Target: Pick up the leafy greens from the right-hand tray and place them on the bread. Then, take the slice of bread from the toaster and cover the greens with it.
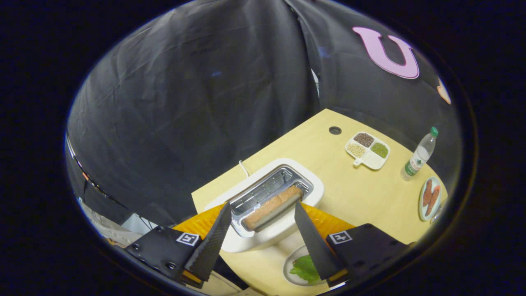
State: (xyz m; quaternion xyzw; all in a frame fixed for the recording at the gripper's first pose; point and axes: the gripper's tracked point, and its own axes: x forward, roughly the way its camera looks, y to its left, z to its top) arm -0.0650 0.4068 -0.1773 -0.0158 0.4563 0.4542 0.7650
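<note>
Hovering above white two-slot toaster (273, 201), gripper (263, 222) wide open, empty; fingers straddle toaster w/o touching. Brown bread slice (273, 205) upright in slot nearer gripper, top edge proud of slot. Green leafy veg (305, 267) already on white round plate (289, 273), just this side of toaster. Bread likely light, soft, crumbly – pinch exposed top edge across flat faces, gentle squeeze, lift straight up.

The gripper (263, 213) is held open above the white toaster (274, 197), whose metal slot holds a brown slice of bread (273, 205) just ahead of the spread fingers. Leafy greens (306, 268) are seen on a white plate (289, 274) at the pale wooden table's (357, 193) near edge, beside one finger.
</note>
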